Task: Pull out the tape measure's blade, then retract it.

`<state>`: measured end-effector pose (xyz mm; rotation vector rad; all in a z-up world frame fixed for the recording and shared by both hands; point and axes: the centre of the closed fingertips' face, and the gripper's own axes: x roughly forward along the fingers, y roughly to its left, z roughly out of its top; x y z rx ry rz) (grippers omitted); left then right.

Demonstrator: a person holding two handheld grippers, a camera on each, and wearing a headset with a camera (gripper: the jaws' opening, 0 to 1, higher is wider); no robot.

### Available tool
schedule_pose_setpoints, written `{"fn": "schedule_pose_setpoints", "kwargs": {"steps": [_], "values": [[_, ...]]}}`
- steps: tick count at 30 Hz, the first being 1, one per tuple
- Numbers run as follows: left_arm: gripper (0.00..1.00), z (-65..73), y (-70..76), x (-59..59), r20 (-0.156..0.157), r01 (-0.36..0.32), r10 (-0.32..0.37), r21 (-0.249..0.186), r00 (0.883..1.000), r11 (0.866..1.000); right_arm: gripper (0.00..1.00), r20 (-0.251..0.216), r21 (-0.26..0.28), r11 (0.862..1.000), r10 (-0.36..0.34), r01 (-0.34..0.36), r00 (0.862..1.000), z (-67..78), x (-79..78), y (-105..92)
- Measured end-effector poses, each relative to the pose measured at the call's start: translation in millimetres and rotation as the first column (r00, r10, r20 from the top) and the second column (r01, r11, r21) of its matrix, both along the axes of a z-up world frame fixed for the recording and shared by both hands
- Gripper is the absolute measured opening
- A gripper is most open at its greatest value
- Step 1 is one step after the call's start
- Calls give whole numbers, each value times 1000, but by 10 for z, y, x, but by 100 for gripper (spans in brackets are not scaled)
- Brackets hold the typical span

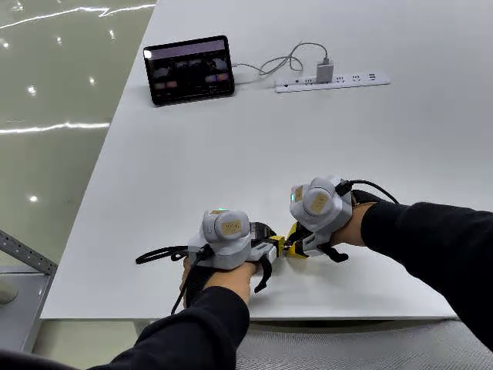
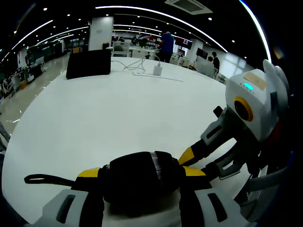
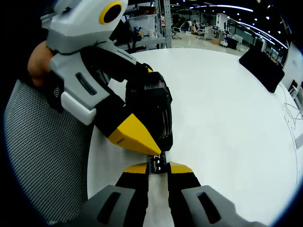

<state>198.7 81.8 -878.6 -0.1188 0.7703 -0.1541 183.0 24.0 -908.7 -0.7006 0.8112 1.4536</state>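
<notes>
The black tape measure (image 2: 142, 179) sits between the yellow-tipped jaws of my left gripper (image 2: 142, 171), which is shut on its case. From the right gripper view the same case (image 3: 152, 106) is held just off the white table (image 3: 222, 113). My right gripper (image 3: 157, 167) is shut on the blade's end (image 3: 157, 162), only a short bit of blade showing out of the case. In the head view the two grippers meet tip to tip near the table's front edge, the left gripper (image 1: 269, 243) on the tape measure (image 1: 264, 231) and the right gripper (image 1: 291, 248) right beside it.
A dark tablet (image 1: 189, 68) stands at the back, with a white power strip (image 1: 333, 80) and charger to its right. The tape measure's black wrist strap (image 1: 158, 253) trails left on the table. A mesh chair seat (image 3: 42, 156) lies below the front edge.
</notes>
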Motion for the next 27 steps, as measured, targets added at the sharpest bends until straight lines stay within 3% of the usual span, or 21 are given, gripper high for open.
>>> {"fn": "schedule_pose_setpoints", "kwargs": {"steps": [13,24,27], "values": [[61,1,3,4,0,-5,5,-8,1000,1000,10,19,6,1000,-9,9,1000,5,-12,65],[61,-8,10,12,-1,-9,9,-15,1000,1000,11,11,17,1000,-4,3,1000,7,-8,97],[61,-4,25,16,-1,-21,21,-24,1000,999,12,1,37,999,-35,35,999,26,9,60]]}}
